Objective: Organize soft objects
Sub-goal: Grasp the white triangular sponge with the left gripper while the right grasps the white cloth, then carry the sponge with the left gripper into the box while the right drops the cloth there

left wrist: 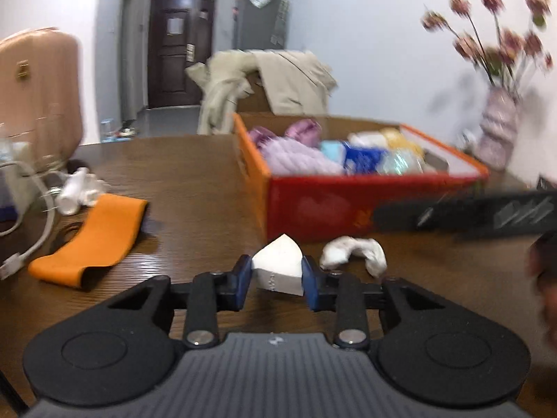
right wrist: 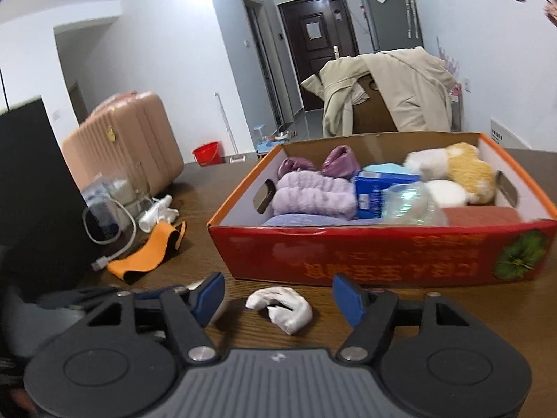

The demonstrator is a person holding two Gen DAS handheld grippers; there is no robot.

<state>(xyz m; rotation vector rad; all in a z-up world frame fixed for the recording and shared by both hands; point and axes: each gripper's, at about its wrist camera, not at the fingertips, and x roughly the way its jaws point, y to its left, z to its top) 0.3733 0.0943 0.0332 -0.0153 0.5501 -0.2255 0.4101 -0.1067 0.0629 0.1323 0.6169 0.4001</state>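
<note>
At the bottom centre of the left wrist view my left gripper (left wrist: 277, 278) pinches a white wedge-shaped sponge (left wrist: 277, 271), one blue pad pressed on each of its sides. Just right of it on the brown table (left wrist: 195, 188) lies a crumpled white cloth (left wrist: 353, 253), touching neither the sponge nor the pads. In the right wrist view that same cloth (right wrist: 281, 305) sits low in the centre of the frame, between the spread fingers of my right gripper (right wrist: 278, 301); the blue pads stand clear of it on both sides, so nothing is gripped there. At the left of the left wrist view an orange band (left wrist: 91, 244) lies flat on the table, with a white cable (left wrist: 28, 244) beside it and a small white crumpled thing (left wrist: 78, 191) just behind. Past the cloth, in the middle of both frames, stands the red cardboard box (right wrist: 383, 254) with an orange rim. It holds a lilac fluffy item (right wrist: 315, 196), a blue packet (right wrist: 379, 188) and a yellow and white plush toy (right wrist: 456, 170), packed close together. A blurred vase of pink flowers (left wrist: 497, 69) stands on the right of the left view. Farther back, a beige coat (right wrist: 400, 90) hangs over a chair at upper centre, a pink suitcase (right wrist: 128, 146) stands at the left, and a dark door (right wrist: 316, 48) closes off the far end of the room.
</note>
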